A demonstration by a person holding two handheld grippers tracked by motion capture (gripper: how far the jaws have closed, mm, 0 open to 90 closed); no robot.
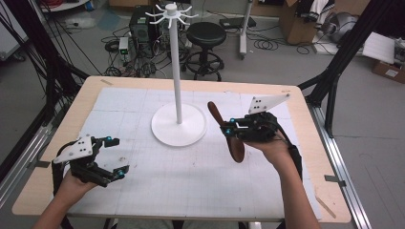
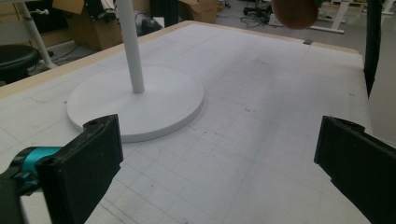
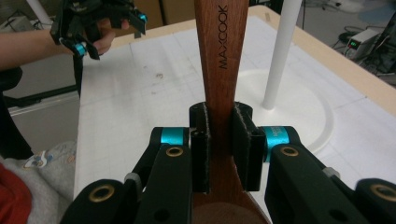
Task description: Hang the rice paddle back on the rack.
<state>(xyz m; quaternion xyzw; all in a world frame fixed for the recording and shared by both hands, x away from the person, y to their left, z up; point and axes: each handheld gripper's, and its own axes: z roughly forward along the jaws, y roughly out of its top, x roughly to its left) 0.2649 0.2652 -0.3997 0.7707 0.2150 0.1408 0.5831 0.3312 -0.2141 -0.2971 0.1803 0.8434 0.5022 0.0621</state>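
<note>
A brown wooden spoon point(image 1: 236, 148) marked MAXCOOK point(image 3: 222, 56) is held above the table, right of the white stand. My right gripper point(image 1: 228, 128) is shut on its handle, and the pads clamp the wood from both sides point(image 3: 220, 144). The spoon's bowl end point(image 2: 294, 11) hangs at the top of the left gripper view. The white hook stand point(image 1: 176, 71) rises from a round base point(image 1: 179, 125) at the table's middle back, with a ring of hooks point(image 1: 171, 12) on top. My left gripper point(image 1: 119, 155) rests at the front left, open, with nothing between its jaws point(image 2: 219, 158).
The white gridded mat point(image 1: 191, 181) covers a wooden table point(image 1: 315, 143). Behind the table stand a black stool point(image 1: 205, 36), cables and cardboard boxes point(image 1: 293, 19) on the floor. Black frame posts point(image 1: 344, 47) flank the table on both sides.
</note>
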